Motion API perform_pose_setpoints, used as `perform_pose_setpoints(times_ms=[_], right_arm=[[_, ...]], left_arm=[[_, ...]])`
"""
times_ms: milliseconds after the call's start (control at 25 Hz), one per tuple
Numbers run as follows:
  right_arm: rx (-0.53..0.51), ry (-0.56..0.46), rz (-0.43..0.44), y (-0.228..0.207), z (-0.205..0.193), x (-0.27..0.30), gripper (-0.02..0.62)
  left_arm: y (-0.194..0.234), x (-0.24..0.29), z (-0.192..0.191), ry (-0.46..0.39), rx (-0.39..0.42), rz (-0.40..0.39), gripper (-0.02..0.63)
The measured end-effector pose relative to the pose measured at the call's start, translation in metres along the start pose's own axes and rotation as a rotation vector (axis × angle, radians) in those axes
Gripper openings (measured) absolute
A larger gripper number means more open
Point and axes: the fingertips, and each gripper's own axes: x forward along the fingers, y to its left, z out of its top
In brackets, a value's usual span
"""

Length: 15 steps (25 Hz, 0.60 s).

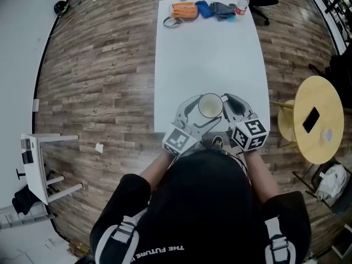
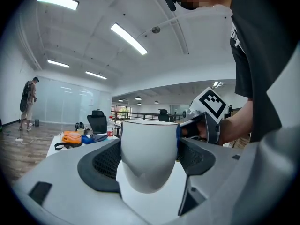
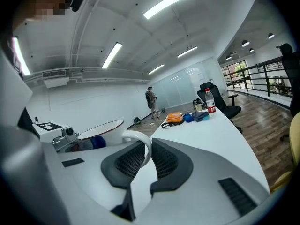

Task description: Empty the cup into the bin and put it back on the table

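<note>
Both my forearms come up from the bottom of the head view. The grippers meet just below frame centre and point almost level. The right gripper has its jaws pinched shut on the loop handle of the white cup with a thin dark rim. The left gripper stands spread wide, with its pads flanking the cup's body rather than squeezing it. The cup sits upright over the near end of the long white table. Its long axis is vertical with the mouth up, and its handle points to frame right.

One cup, one bottle (two tables)
</note>
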Motion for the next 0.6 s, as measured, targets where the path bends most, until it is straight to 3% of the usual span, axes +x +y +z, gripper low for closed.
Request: perform_pose_setpoints(times_ms=[160, 320, 440, 600], right_arm=[[-0.040, -0.014, -0.025, -0.001, 0.002, -0.011, 0.049], [-0.075, -0.033, -0.110, -0.016, 0.005, -0.032, 0.048], [-0.073, -0.057, -0.228, -0.044, 0.006, -0.060, 0.048], [-0.065, -0.097, -0.430, -0.086, 0.003, -0.132, 0.048]], left_arm=[[-0.006, 0.003, 0.005, -0.010, 0.001, -0.054, 0.367], [-0.020, 0.019, 0.009, -0.006, -0.004, -0.157, 0.367], [-0.041, 0.047, 0.009, 0.001, -0.023, -0.282, 0.367], [-0.100, 0.094, 0.012, 0.017, -0.018, -0.501, 0.367]])
